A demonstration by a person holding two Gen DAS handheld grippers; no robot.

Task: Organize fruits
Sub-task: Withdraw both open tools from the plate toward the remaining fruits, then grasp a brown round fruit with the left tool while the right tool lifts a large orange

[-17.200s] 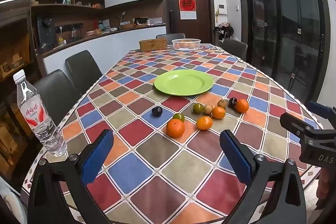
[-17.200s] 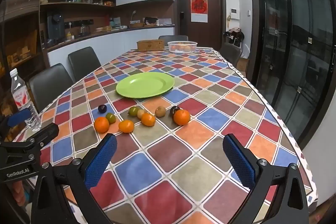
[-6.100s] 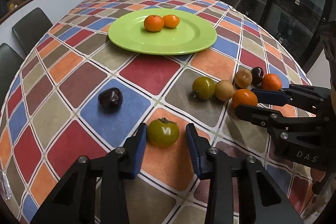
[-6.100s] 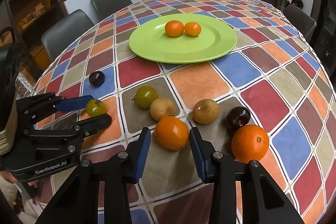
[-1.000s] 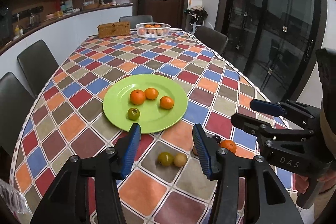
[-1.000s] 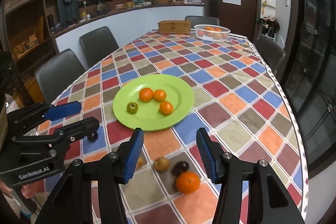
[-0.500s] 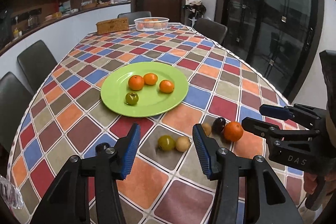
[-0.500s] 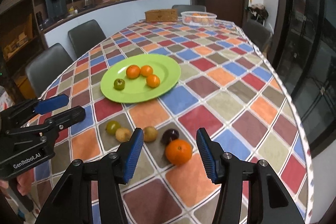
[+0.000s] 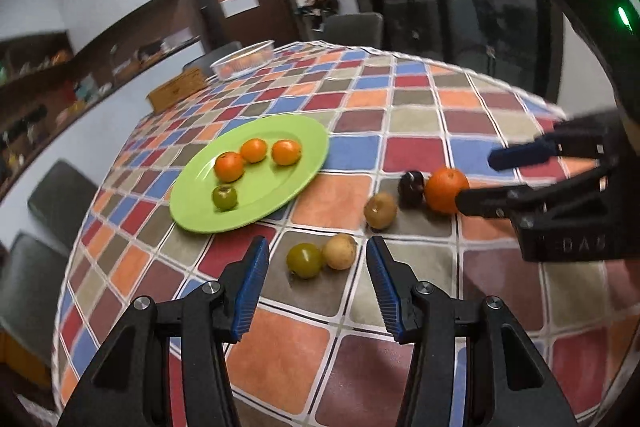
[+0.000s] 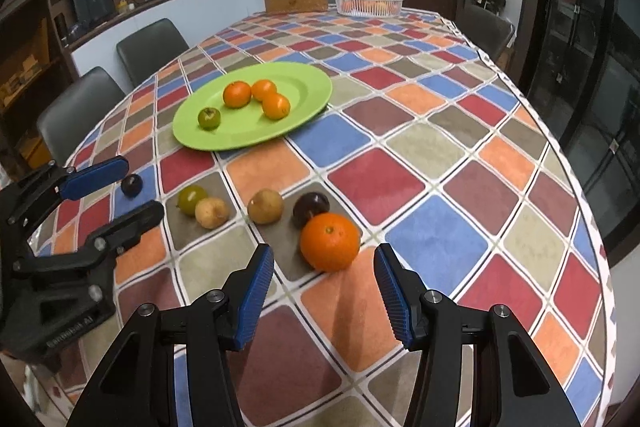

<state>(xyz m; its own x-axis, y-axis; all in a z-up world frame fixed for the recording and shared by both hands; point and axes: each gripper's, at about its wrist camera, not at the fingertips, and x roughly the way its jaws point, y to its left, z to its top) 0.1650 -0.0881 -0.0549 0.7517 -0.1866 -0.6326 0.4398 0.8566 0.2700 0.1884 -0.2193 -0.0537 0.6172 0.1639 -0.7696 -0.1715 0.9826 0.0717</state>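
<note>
A green plate (image 9: pixel 304 135) (image 10: pixel 312 87) holds three oranges and one green tomato (image 9: pixel 225 197) (image 10: pixel 209 117). On the checked cloth lie a green tomato (image 9: pixel 305 259) (image 10: pixel 192 199), two tan fruits (image 9: pixel 339 256) (image 9: pixel 380 211), a dark plum (image 9: pixel 412 183) (image 10: pixel 311 207) and a big orange (image 9: pixel 445 184) (image 10: pixel 330 241). My left gripper (image 9: pixel 316 255) is open, just short of the green tomato and tan fruit. My right gripper (image 10: pixel 324 259) is open around the big orange, not touching it. Another dark plum (image 10: pixel 132 184) lies at the left.
A white basket (image 10: pixel 369 3) and a brown box (image 10: pixel 295 1) stand at the table's far end. Dark chairs (image 10: pixel 150 47) line the left side. The table's right edge (image 10: pixel 592 227) curves close by, with glass doors beyond.
Both grippers have dropped lower and closer to the loose fruit. The left one now faces the green tomato; the right one now brackets the big orange.
</note>
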